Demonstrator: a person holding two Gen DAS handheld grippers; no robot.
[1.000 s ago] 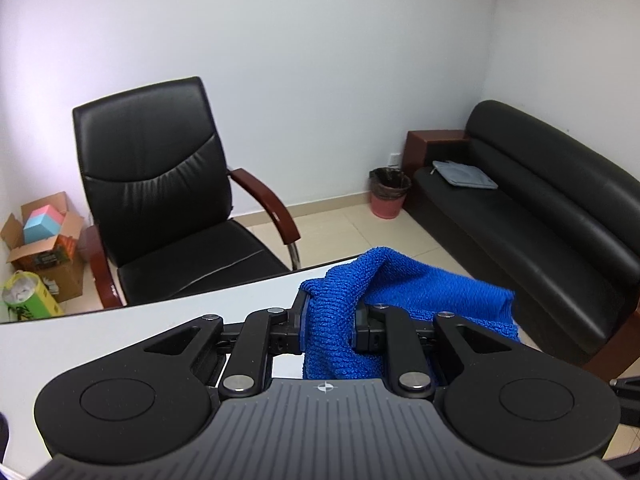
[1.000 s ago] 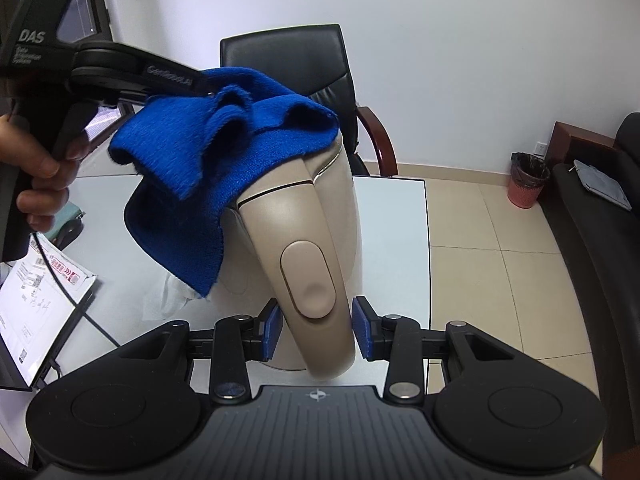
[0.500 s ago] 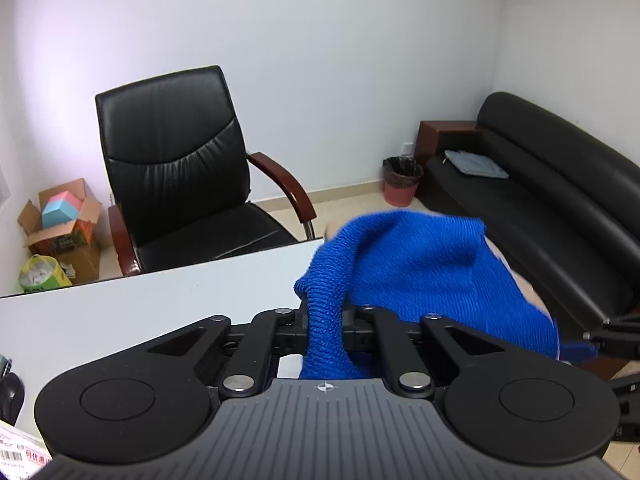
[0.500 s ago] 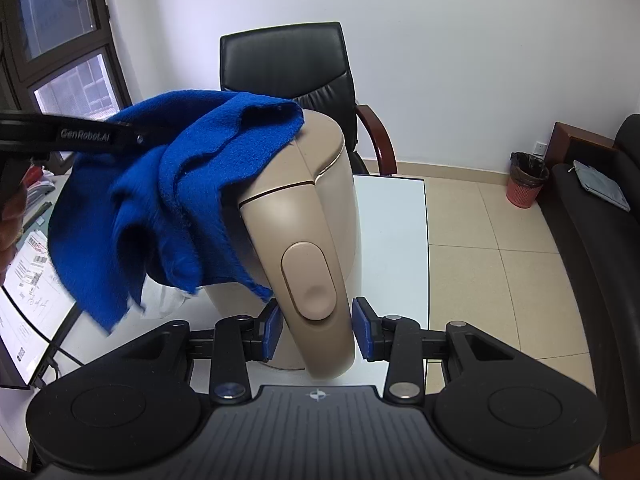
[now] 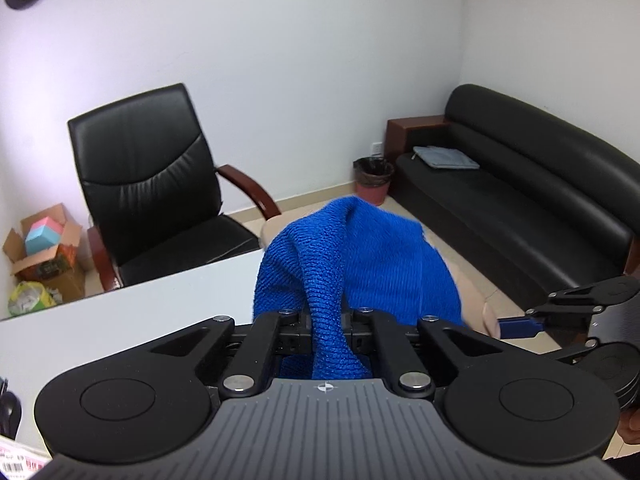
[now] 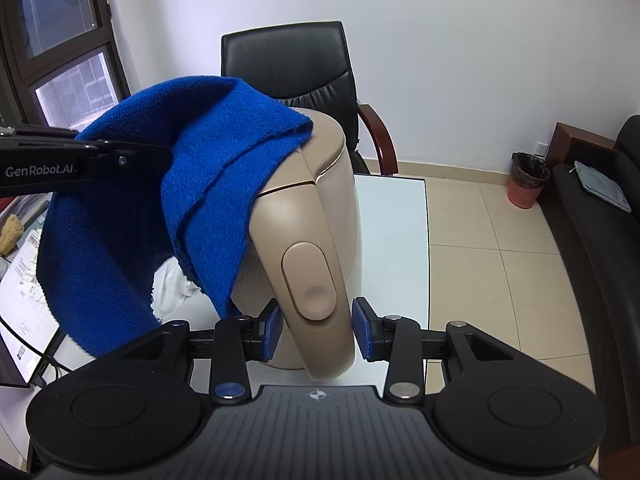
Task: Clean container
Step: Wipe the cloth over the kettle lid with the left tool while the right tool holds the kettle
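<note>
Right gripper [image 6: 317,330], nearest the lens: blue-padded fingers [image 6: 272,332] set narrow on either side of the kettle's handle [image 6: 310,280], pads touching its sides, gripping it. The kettle [image 6: 336,184], beige, lid shut, stands upright on the white bench [image 6: 396,240] near its right edge. Blue cloth [image 6: 224,168] is draped over the kettle's top and left shoulder, hanging down the left side in folds. Left gripper [image 5: 326,324] has its fingers fully closed on a bunched fold of the same cloth [image 5: 360,260]; in the left wrist view the cloth spreads forward from the fingers and covers most of the kettle, with only slivers of beige [image 5: 272,228] showing at its edges. In the right wrist view the left gripper's arm [image 6: 80,156] comes in from the left and disappears into the cloth. White crumpled tissue [image 6: 172,288] lies on the bench beside the kettle's base, under the hanging cloth. Papers [image 6: 24,280] sit further left on the bench. Beyond the bench: a black office chair [image 6: 296,64] with wood arms. Further back, a red waste bin [image 6: 528,184], a black sofa [image 5: 540,200] with a grey pouch [image 5: 444,158] on its seat, and cardboard boxes [image 5: 44,248] on the floor by the wall.
</note>
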